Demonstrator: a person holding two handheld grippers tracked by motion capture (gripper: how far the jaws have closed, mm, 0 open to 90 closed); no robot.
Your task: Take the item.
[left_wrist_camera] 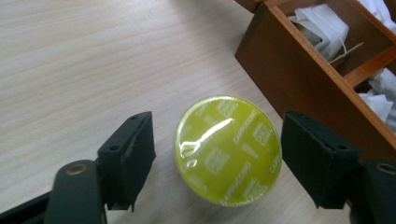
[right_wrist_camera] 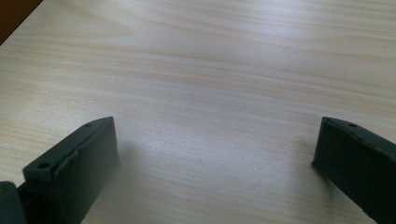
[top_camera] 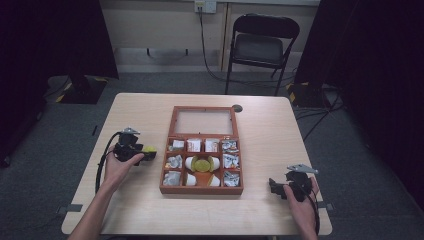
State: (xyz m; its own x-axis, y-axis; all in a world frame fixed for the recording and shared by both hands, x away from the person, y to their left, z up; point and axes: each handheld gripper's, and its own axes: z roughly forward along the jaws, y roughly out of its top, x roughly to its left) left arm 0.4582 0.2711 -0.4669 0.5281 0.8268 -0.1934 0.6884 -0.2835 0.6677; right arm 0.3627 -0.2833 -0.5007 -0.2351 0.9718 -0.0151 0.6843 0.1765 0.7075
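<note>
Currently the left gripper (left_wrist_camera: 217, 154) stands with its jaws spread wide on either side of a yellow-green capsule (left_wrist_camera: 228, 150), a clear gap at each pad, so nothing is gripped; the capsule lies on the table (top_camera: 135, 107) foil side up. Seen from above, it sits at about nine o'clock from the wooden box (top_camera: 201, 190), just beside its outer wall. My guess is that the jaws straddle it either to close on it or having just let it go; I cannot tell which. Its foil repeats the word "CAPPUCCINO" around small square logos too fine to read. Inside the box, another yellow-green disc (top_camera: 202, 163) rests in the centre compartment among white pods, with paper sachets in the side compartments. At roughly four o'clock from the box, the right gripper (right_wrist_camera: 215, 163) hovers wide and empty over bare wood, well apart, likely just parked
</note>
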